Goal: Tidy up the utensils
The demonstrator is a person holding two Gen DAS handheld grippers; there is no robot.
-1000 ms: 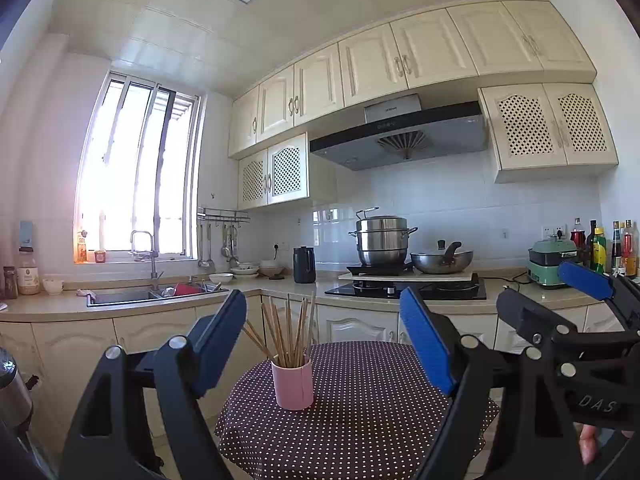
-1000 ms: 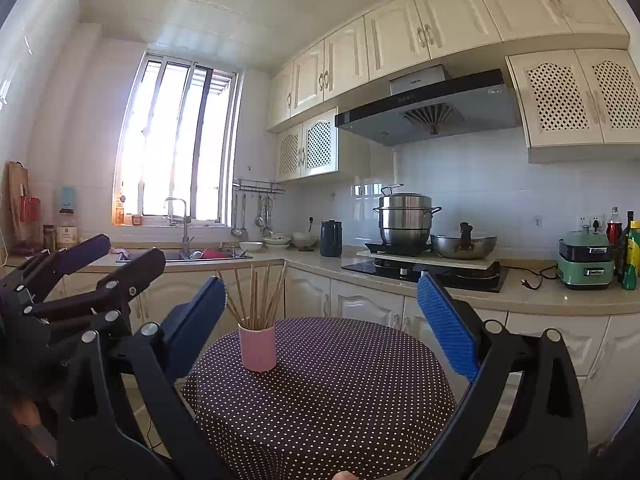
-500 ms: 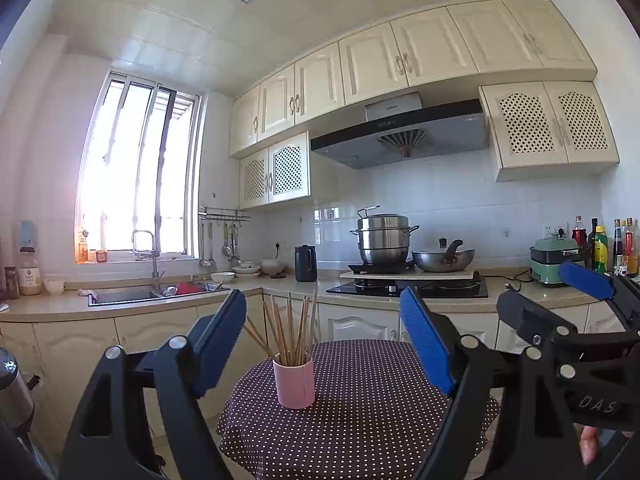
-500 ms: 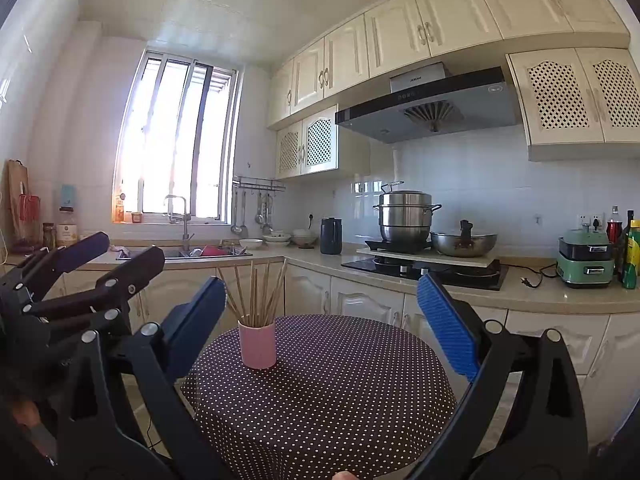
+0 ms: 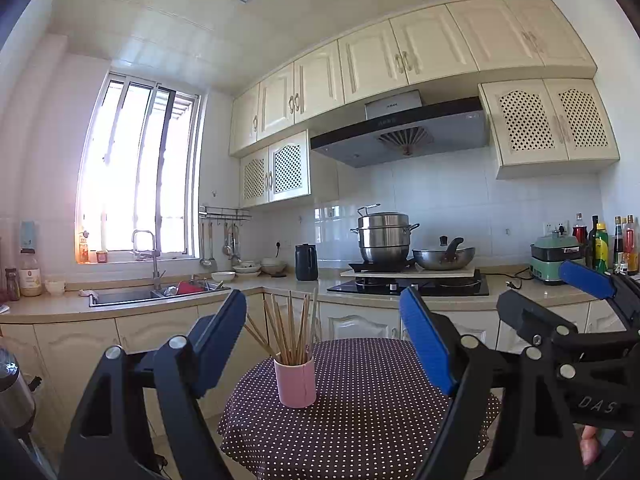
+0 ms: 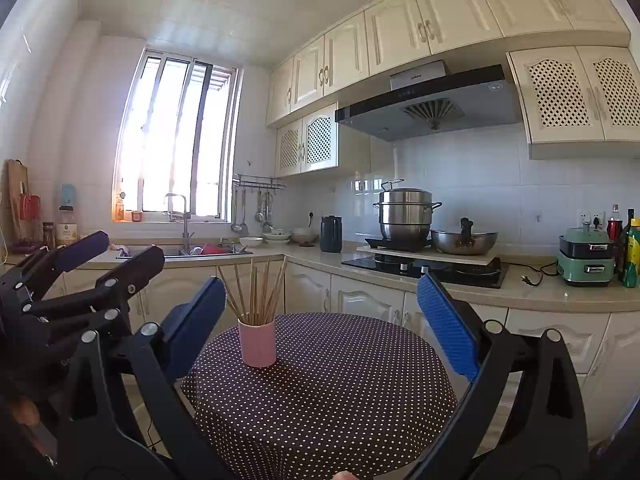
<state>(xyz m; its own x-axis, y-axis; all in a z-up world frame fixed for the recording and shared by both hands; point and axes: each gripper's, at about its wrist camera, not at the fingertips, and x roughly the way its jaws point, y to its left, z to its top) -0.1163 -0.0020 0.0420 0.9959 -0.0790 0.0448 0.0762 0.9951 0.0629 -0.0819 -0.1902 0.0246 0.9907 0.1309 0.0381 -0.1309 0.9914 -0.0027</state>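
A pink cup [image 5: 295,380] full of wooden chopsticks [image 5: 290,326] stands upright on a round table with a dark polka-dot cloth [image 5: 372,408]. It also shows in the right wrist view [image 6: 257,342], with the chopsticks [image 6: 256,290] fanned out and the cloth [image 6: 340,380] around it. My left gripper [image 5: 324,344] is open and empty, held back from the table, level with the cup. My right gripper [image 6: 320,328] is open and empty, also short of the table. Each gripper shows at the edge of the other's view.
Behind the table runs an L-shaped counter with a sink [image 5: 132,296], a black kettle [image 5: 306,262], a stove with a steel pot [image 5: 384,242] and a wok [image 5: 443,258], a green appliance [image 5: 556,256] and bottles [image 5: 600,242]. Ladles hang on a wall rack [image 5: 224,236].
Both views have drifted slightly, the table and cup sitting a touch lower in frame. Both grippers stay open and empty.
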